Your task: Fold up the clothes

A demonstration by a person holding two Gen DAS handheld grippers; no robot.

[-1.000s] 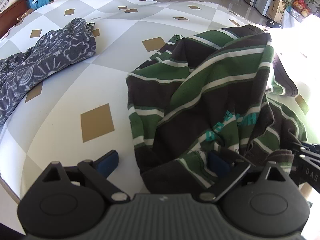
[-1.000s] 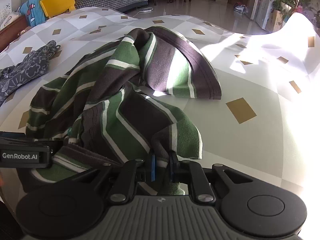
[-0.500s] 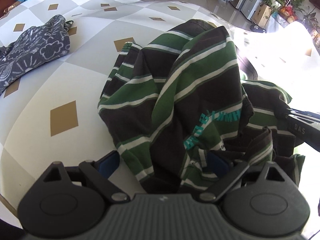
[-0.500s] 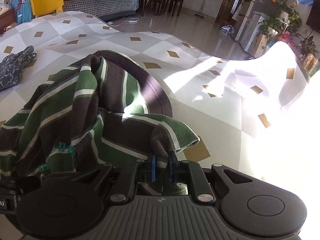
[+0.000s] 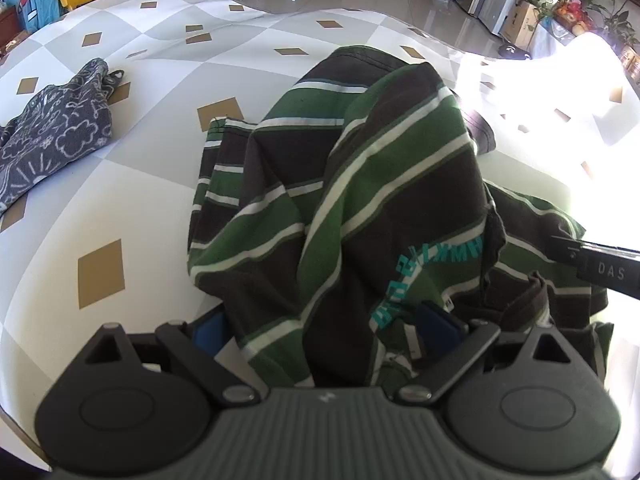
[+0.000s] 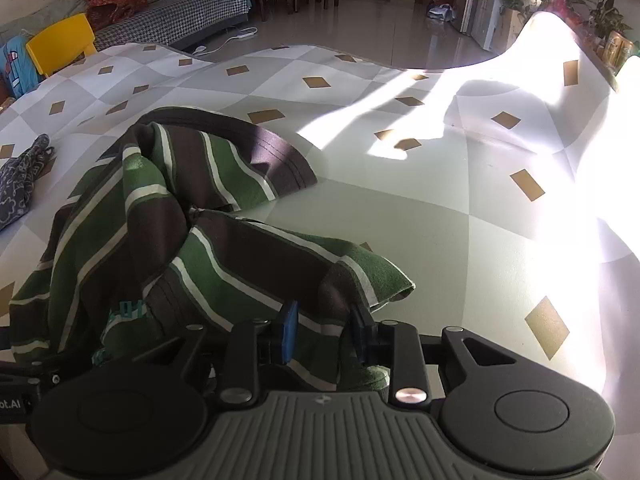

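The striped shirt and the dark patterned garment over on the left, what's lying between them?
Nothing: in the left wrist view only bare checked tablecloth separates the striped shirt from the dark patterned garment.

You had a wide surface under a cloth (image 5: 132,184) of grey and white diamonds with small tan ones. The green and brown striped shirt (image 5: 360,200) lay bunched at the frame's centre, part of it resting on the cloth. A dark patterned garment (image 5: 52,140) lay at the left edge, well apart.
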